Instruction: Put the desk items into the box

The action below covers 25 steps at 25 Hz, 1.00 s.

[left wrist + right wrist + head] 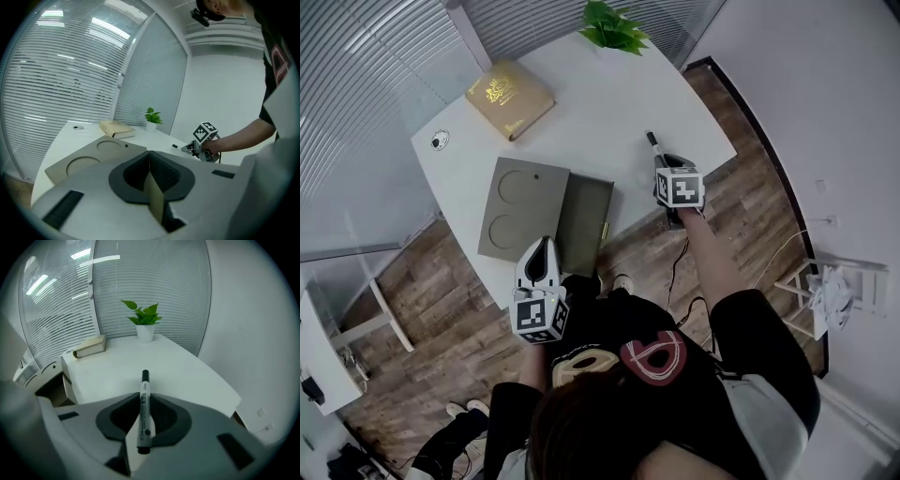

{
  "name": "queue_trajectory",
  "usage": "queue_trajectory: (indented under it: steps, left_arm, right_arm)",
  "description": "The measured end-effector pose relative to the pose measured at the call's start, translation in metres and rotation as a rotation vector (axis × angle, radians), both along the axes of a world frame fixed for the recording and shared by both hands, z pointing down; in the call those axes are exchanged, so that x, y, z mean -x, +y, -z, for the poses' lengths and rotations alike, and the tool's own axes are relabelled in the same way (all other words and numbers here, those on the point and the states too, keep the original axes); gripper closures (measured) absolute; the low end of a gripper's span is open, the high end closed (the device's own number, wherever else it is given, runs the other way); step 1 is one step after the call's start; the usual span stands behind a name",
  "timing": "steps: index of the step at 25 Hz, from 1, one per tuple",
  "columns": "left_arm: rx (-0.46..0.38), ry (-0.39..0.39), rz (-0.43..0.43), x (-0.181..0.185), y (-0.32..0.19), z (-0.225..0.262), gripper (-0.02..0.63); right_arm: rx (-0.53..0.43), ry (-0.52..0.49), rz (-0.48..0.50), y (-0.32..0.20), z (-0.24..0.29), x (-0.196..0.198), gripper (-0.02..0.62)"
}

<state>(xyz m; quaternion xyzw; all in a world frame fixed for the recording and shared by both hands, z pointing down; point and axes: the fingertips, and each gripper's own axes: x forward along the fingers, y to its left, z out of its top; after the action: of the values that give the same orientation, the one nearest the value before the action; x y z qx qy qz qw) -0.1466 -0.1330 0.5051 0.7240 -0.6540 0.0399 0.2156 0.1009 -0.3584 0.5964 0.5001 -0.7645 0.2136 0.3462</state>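
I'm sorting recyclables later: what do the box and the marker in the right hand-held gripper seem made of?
The box looks like matte grey-brown cardboard: thin, flat walls and a dull surface. The marker seems to be plastic: a smooth white barrel with printing, black ends, slightly glossy.

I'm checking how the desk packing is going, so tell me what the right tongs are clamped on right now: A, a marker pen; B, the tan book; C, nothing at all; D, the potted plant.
A: the right gripper view shows the right tongs closed on a marker pen lying along them, while the book and potted plant sit on the white desk beyond.
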Motion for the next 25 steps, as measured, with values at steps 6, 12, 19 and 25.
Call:
queue_trajectory:
  steps: [6, 12, 19, 25]
  left_arm:
    - [-0.016, -0.002, -0.014, -0.007, 0.002, 0.004, 0.588]
    - [-0.025, -0.009, -0.013, -0.012, 0.007, 0.006, 0.588]
    - [-0.034, -0.020, 0.003, -0.013, 0.020, 0.008, 0.588]
    - [-0.037, -0.027, 0.030, -0.010, 0.031, 0.011, 0.588]
  right_arm:
    - [-0.039, -0.050, 0.012, 0.009, 0.020, 0.004, 0.520]
    - [-0.078, -0.085, 0.041, 0.018, 0.039, 0.009, 0.520]
    - [-0.127, -0.124, 0.108, 0.039, 0.062, 0.026, 0.520]
    - [-0.172, -0.086, 0.228, 0.057, 0.075, 0.046, 0.520]
